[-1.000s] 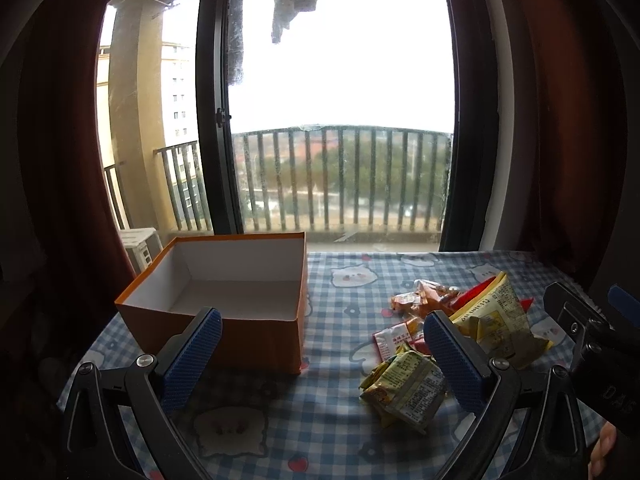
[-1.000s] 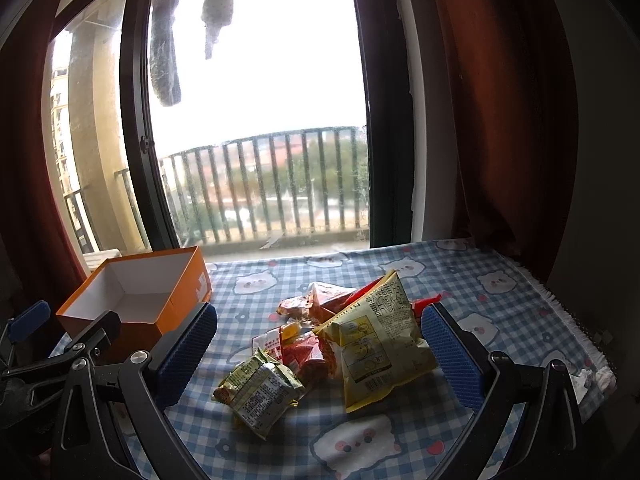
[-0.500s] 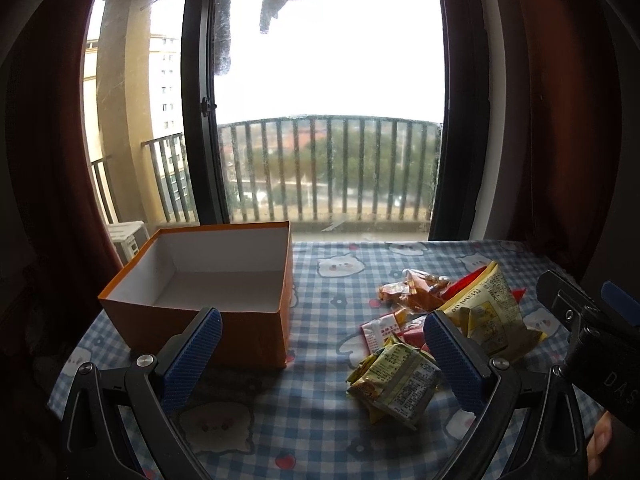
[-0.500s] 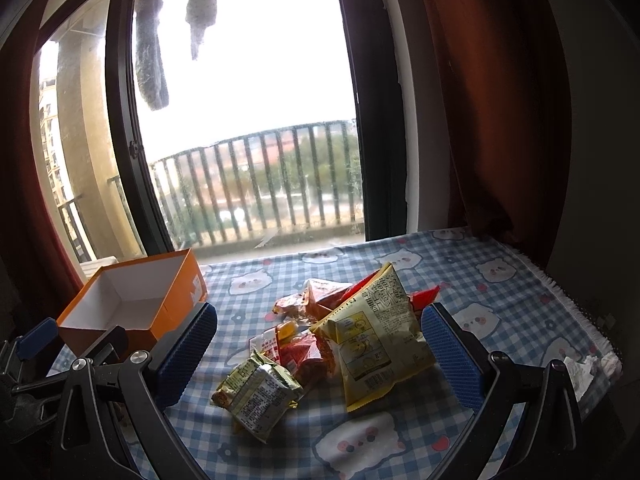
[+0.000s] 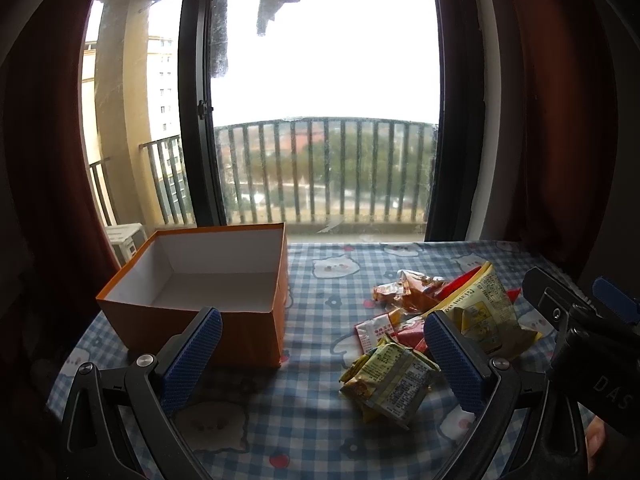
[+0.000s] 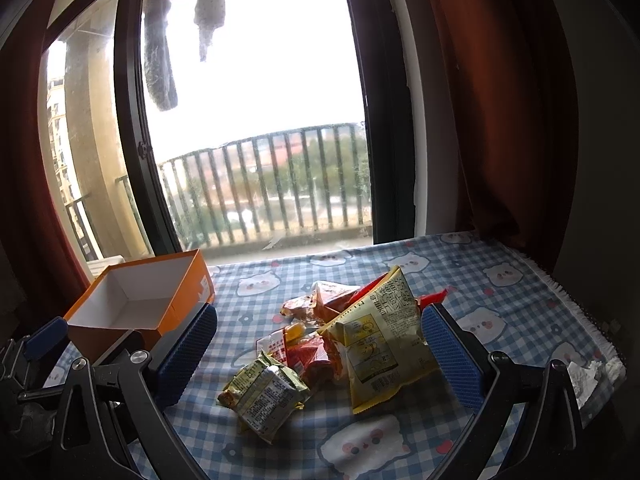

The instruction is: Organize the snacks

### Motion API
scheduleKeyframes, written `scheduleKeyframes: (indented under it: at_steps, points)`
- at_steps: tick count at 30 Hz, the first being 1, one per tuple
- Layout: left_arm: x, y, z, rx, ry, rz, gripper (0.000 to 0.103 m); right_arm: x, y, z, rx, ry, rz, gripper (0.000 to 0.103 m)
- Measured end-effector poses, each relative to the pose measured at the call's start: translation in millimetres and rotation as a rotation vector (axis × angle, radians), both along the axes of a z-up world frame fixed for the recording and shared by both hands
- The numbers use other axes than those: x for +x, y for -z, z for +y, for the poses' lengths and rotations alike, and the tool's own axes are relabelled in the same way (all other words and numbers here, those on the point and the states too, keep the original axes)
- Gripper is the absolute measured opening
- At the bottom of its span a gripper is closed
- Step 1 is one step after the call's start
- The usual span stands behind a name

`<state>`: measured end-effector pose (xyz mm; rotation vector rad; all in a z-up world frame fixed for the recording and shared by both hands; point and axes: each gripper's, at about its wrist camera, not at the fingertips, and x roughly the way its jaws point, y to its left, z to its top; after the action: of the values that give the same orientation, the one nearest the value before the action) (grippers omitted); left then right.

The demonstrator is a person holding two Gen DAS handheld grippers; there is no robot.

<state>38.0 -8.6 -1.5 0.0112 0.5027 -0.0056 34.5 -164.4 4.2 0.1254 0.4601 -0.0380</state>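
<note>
An empty orange box (image 5: 208, 304) with a white inside stands on the left of the table; it also shows in the right wrist view (image 6: 132, 304). A pile of snack packets lies to its right: a green-yellow packet (image 5: 390, 376) (image 6: 264, 394) nearest, a large yellow bag (image 5: 482, 316) (image 6: 380, 344), red and orange packets (image 5: 412, 290) (image 6: 320, 304) behind. My left gripper (image 5: 320, 356) is open and empty, hovering in front of the box and the pile. My right gripper (image 6: 318, 356) is open and empty, framing the pile.
The table wears a blue checked cloth with bear prints (image 5: 312, 432) (image 6: 500, 276). A window with a balcony railing (image 5: 324, 176) is behind it, dark red curtains (image 6: 500, 120) on both sides. The right gripper's body (image 5: 580, 328) shows at right in the left wrist view.
Both cameras have tilted or risen slightly, so the table, box and snacks sit a little lower in view. Nothing on the table has moved; both grippers stay open.
</note>
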Motion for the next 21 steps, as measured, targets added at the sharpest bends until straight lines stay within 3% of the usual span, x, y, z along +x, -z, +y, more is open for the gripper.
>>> scheduleKeyframes:
  at_steps: [21]
  points:
    - [-4.7, 2.2, 3.1, -0.027, 0.012, 0.009, 0.101, -4.4, -0.7, -0.2, -0.009, 0.018, -0.001, 0.103]
